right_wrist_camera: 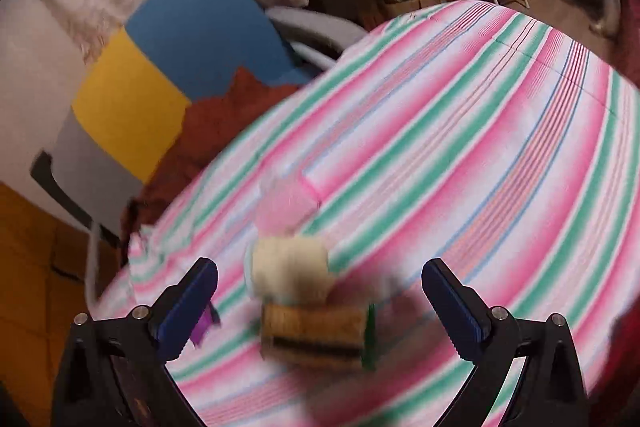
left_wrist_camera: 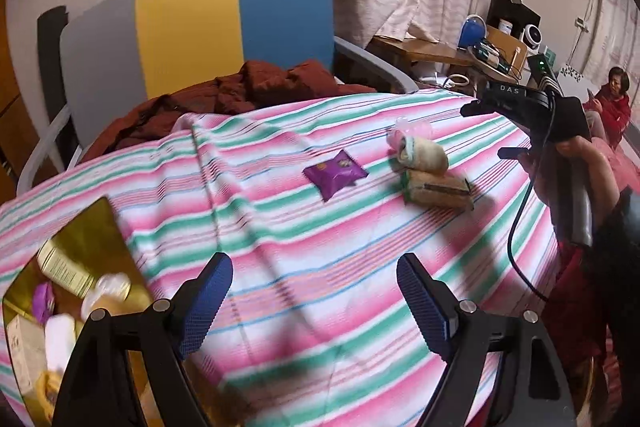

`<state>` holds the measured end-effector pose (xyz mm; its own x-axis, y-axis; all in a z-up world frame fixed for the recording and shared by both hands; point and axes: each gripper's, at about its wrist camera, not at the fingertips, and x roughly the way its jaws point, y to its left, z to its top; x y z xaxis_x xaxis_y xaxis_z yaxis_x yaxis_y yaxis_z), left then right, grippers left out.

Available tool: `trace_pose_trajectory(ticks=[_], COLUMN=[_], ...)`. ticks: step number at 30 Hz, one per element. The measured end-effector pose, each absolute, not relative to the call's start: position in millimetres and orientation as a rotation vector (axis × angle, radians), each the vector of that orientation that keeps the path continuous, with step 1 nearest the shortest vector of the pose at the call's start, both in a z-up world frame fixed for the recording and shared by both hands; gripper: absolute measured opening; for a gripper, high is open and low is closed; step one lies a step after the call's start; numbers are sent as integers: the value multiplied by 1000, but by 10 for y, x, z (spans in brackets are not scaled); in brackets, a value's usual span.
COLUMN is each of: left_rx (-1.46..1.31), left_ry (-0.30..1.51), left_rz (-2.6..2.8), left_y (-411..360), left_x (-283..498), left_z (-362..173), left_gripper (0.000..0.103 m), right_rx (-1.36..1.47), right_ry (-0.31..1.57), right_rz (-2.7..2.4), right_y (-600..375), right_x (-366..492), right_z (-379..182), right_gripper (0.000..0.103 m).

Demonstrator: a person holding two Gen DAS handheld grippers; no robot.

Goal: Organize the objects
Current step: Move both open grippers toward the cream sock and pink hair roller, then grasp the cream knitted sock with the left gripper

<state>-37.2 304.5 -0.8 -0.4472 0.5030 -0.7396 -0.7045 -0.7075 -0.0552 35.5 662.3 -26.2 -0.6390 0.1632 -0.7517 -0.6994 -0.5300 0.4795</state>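
In the left wrist view we see our left tool (left_wrist_camera: 314, 301) at the bottom of the frame, its blue-padded fingers spread wide with nothing between them, over the pink, green and white striped cloth (left_wrist_camera: 280, 227) that covers the counter. Near the middle of the frame lies a purple snack packet (left_wrist_camera: 335, 175), flat on the cloth. To its right sit a cream wrapped roll (left_wrist_camera: 426, 153) and, touching it on the lower side, a tan wrapped cake with a dark filling line (left_wrist_camera: 438, 190); a pale pink item (left_wrist_camera: 412, 127) lies just above the roll, too blurred to identify. At lower left an open golden box (left_wrist_camera: 86, 227) holds several packets and small boxes. At the right edge a hand (left_wrist_camera: 568, 167) grips the handle of the other device.

In the right wrist view our right tool (right_wrist_camera: 320, 301) is likewise wide open and holds nothing. The roll (right_wrist_camera: 290, 265) and the tan cake (right_wrist_camera: 314, 335) lie on the cloth between its fingers in the lower centre, blurred; we cannot tell whether the fingers touch them. A sliver of the purple packet (right_wrist_camera: 204, 327) shows beside the left finger.
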Motion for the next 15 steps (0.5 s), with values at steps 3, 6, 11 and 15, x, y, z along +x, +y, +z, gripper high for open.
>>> trace_pose_trajectory(ticks=[3, 6, 11, 15], left_rx=[-984, -959, -952, -958], left_ry=[359, 405, 468, 461], left_rz=[2133, 2100, 2006, 1938], left_y=[3315, 3642, 4208, 4562], left_x=[-421, -473, -592, -689], left_z=[-25, -66, -204, -264], left_gripper=[85, 85, 81, 82], right_rx=[-866, -819, -792, -814], right_ry=[1213, 1285, 1343, 1351], right_rz=[2154, 2138, 2164, 2188], right_y=[6737, 6799, 6783, 6774], right_x=[435, 521, 552, 504], right_z=[-389, -396, -369, -358], right_gripper=[103, 103, 103, 103])
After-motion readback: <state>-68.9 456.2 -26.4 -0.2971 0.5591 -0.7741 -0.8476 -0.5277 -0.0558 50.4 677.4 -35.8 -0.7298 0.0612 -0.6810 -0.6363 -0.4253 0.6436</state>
